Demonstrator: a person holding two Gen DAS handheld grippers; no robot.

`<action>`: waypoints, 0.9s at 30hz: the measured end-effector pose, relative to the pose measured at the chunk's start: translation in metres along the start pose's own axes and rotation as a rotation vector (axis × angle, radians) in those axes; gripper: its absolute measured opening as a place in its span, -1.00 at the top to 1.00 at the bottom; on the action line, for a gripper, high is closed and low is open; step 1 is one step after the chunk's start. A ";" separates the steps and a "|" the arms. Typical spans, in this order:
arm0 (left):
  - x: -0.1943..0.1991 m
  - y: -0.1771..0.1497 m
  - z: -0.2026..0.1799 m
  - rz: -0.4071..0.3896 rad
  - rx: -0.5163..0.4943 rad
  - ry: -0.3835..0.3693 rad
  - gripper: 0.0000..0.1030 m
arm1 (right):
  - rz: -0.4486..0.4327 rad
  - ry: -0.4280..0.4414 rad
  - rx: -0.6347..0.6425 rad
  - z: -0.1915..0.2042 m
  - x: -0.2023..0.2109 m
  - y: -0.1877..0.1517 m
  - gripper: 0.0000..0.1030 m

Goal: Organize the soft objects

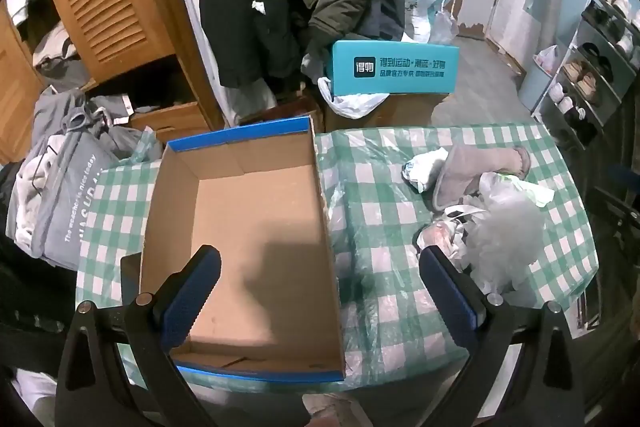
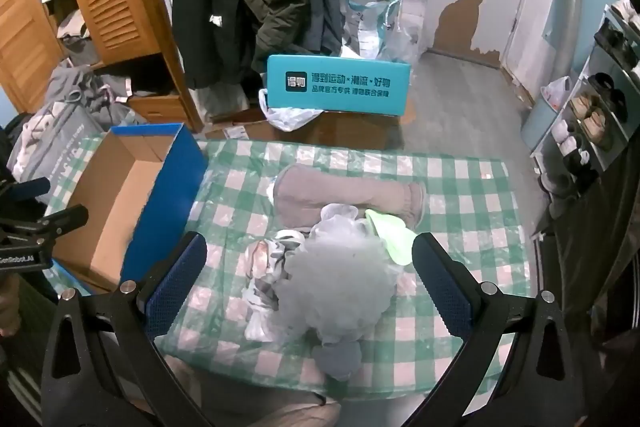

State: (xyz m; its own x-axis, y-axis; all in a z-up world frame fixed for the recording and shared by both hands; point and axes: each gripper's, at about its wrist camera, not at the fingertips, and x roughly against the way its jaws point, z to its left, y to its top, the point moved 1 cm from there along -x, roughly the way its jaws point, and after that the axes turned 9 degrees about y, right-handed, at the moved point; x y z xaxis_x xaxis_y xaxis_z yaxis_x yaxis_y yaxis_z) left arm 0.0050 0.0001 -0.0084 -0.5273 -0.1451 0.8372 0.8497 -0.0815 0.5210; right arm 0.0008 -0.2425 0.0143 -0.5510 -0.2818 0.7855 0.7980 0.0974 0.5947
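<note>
Cardboard box (image 1: 248,247), left wrist view: open-topped, blue outside, bare brown inside, nothing in it; it stands on the left part of the desk (image 1: 384,195) under a green-and-white checked plastic cover. Left claw (image 1: 320,291) hangs above the box's near end, jaws wide apart, gripping nothing. Soft pile lies to the right, well apart from the box wall: grey slipper (image 1: 476,167), white mesh bath pouf (image 1: 504,227), crumpled bags and cloth around them. Right wrist view: right claw (image 2: 310,283) stands spread above the pile, jaws clear on either side of the pouf (image 2: 336,279), nothing pressed. Pouf judged very light, springy, easily crushed and not fragile; best pinched through its dense middle rather than the loose frill. Slipper (image 2: 344,195) judged light and limp with a stiffer sole; take it across the sole edge or the cuff. Light green cloth (image 2: 390,231) and patterned scraps (image 2: 268,259) judged flimsy, likely to drag along with the pouf. Cover looks slick; things may slide on it. Desk's near and right edges lie close to the pile, so a nudge could send pieces over. Open checked strip between pile and box (image 2: 132,195) gives a free path; the box's blue wall must be cleared from above.
</note>
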 end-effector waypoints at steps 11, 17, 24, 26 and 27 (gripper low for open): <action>0.002 -0.006 -0.009 -0.050 -0.036 0.011 -0.95 | -0.004 0.005 -0.001 0.000 0.000 -0.001 -0.96; 0.005 0.000 -0.007 -0.037 -0.036 -0.005 -0.95 | -0.005 0.005 0.001 0.001 0.002 0.000 -0.96; 0.004 0.001 -0.005 -0.035 -0.018 -0.022 -0.95 | -0.002 0.003 -0.002 0.000 0.001 0.001 -0.96; 0.004 0.001 -0.005 -0.034 -0.018 -0.023 -0.95 | -0.003 0.002 -0.002 0.000 0.001 0.001 -0.96; 0.004 0.001 -0.005 -0.033 -0.018 -0.023 -0.95 | -0.003 0.003 -0.001 0.000 0.001 0.001 -0.96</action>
State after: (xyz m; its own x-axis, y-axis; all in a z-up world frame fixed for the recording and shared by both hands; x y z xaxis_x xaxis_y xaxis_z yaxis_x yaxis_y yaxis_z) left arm 0.0035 -0.0059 -0.0058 -0.5551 -0.1192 0.8232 0.8315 -0.1038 0.5457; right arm 0.0007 -0.2428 0.0160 -0.5525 -0.2848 0.7834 0.7969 0.0953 0.5966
